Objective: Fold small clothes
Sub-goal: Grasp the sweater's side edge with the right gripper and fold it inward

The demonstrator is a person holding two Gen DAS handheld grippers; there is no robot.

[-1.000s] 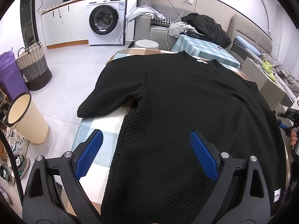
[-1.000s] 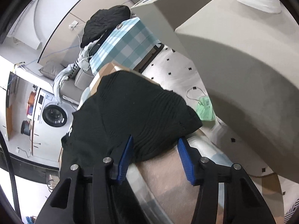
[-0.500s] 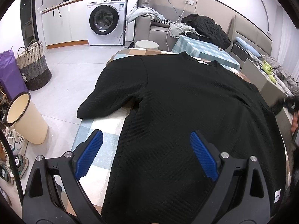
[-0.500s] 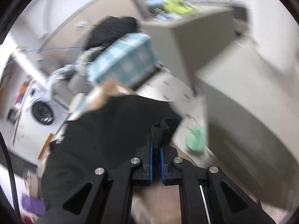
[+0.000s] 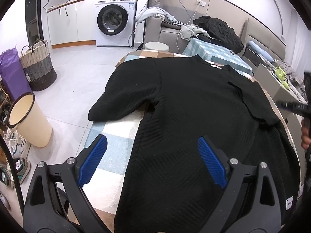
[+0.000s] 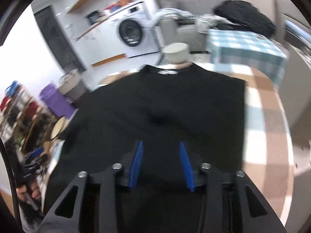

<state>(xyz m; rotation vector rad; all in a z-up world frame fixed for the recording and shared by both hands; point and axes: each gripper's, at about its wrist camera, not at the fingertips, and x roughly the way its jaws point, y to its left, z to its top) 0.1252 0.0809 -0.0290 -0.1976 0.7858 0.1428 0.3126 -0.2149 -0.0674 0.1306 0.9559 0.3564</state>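
Hovering over the near hem, left gripper (image 5: pixel 151 161) has its jaws spread wide, nothing between them; unchanged from a second ago. Right gripper (image 6: pixel 161 165) has just been opening: half a second back it was clenched on the right sleeve cuff, now its pads stand apart with only flat cloth beneath, nothing pinched.

Sweater (image 5: pixel 194 126) lies face-down on the checked table (image 5: pixel 116 141), hem near, collar far. Right sleeve (image 5: pixel 252 101), which a second ago hung off the table edge, is now folded inward across the body, its edge a diagonal ridge in the left view; in the right view that side reads as a straight vertical edge. Left sleeve (image 5: pixel 126 95) is not yet folded, angled out toward the table's left edge.

Judgement: first sleeve fold done and released. Next is likely the left sleeve, within reach of the idle left gripper.

Beyond the table: bin (image 5: pixel 27 120), basket (image 5: pixel 37 66), washer (image 5: pixel 114 19), cluttered sofa (image 5: pixel 171 33)
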